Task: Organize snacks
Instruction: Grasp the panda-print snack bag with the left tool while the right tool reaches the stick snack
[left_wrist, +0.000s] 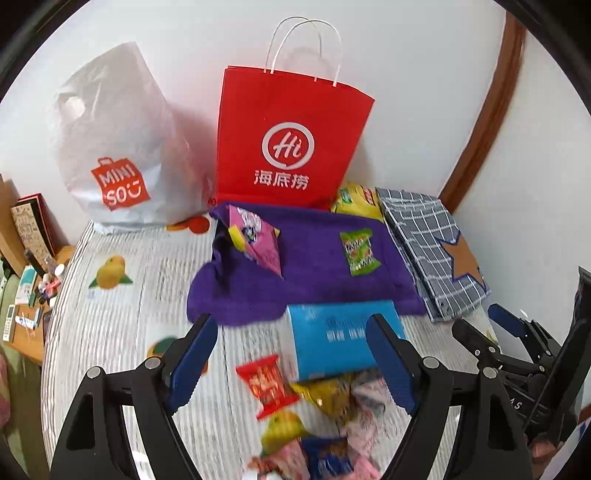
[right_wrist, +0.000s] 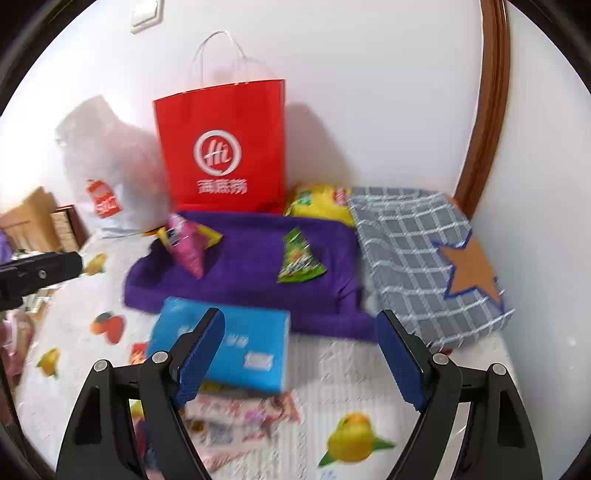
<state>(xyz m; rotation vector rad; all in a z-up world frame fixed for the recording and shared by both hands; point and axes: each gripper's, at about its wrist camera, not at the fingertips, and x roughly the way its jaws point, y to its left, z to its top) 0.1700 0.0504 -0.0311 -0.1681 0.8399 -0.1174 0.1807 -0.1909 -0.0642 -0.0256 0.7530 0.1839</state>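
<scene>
Blue-padded jaws on both tools stand wide apart with nothing between the pads; neither holds anything. No earlier state noted.

Left gripper (left_wrist: 291, 363): hangs over the near heap of loose snacks. Directly inside its span lies a red packet (left_wrist: 266, 384), long axis running away from the claw, tilted slightly left. Touching it to the right is a yellow packet (left_wrist: 325, 397), and ahead of both a blue box (left_wrist: 332, 343) whose near edge overlaps the heap. More wrappers (pink, blue) sit at the bottom edge, too blurred to identify.

Right gripper (right_wrist: 301, 358): its left pad overlaps the blue box (right_wrist: 236, 343) in view; contact cannot be told. Box long axis runs across the claw, left to right. Bare striped bedcover (right_wrist: 343, 373) fills the rest of the span.

Outward: purple towel (left_wrist: 314, 273) beyond the box, carrying a pink packet (left_wrist: 258, 240) at its left end and a green packet (left_wrist: 358, 253) right of centre, well apart from each other. Checked fabric box (right_wrist: 424, 258) touches the towel's right edge. Yellow bag (right_wrist: 321, 201) sits behind, between towel and wall. Red paper bag (left_wrist: 291, 140) upright against the wall; white plastic bag (left_wrist: 118, 147) left of it.

Judgement: left tool is nearer the red packet; a straight descent should take it across its short side. Right tool is nearer the box. Open room lies left of the heap; right side is crowded by the other tool, which shows at the frame edge.
</scene>
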